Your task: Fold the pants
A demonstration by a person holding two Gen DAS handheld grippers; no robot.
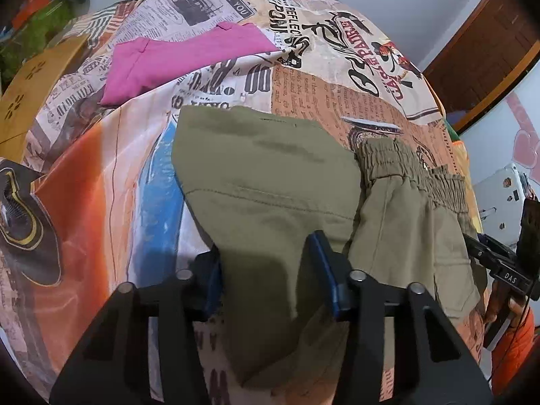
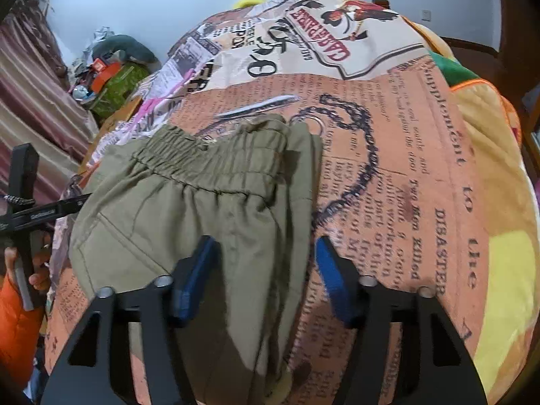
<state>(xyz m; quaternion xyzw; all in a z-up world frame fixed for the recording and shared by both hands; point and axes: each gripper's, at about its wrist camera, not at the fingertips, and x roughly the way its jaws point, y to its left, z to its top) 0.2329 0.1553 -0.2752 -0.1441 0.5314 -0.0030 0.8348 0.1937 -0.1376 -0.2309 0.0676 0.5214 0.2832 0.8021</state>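
Observation:
Olive-green pants (image 1: 266,182) lie on a bed with a newspaper-print cover (image 1: 320,84); their elastic waistband (image 2: 209,165) is toward the far side. My left gripper (image 1: 266,266) straddles a raised fold of a pant leg, which fills most of the gap between the blue pads (image 1: 214,273), and I see no firm pinch. My right gripper (image 2: 263,266) straddles the pants' right edge below the waistband. That cloth runs between its pads (image 2: 332,276), with a sliver of bedcover showing beside the right one. Both grippers stand partly open around the fabric.
A folded pink garment (image 1: 189,60) lies farther back on the bed. A wooden footboard (image 1: 30,94) and a cluttered shelf (image 2: 111,77) stand to the left, a dark wooden door (image 1: 486,54) to the right. An orange sleeve (image 2: 13,320) holds the other tool (image 2: 23,209).

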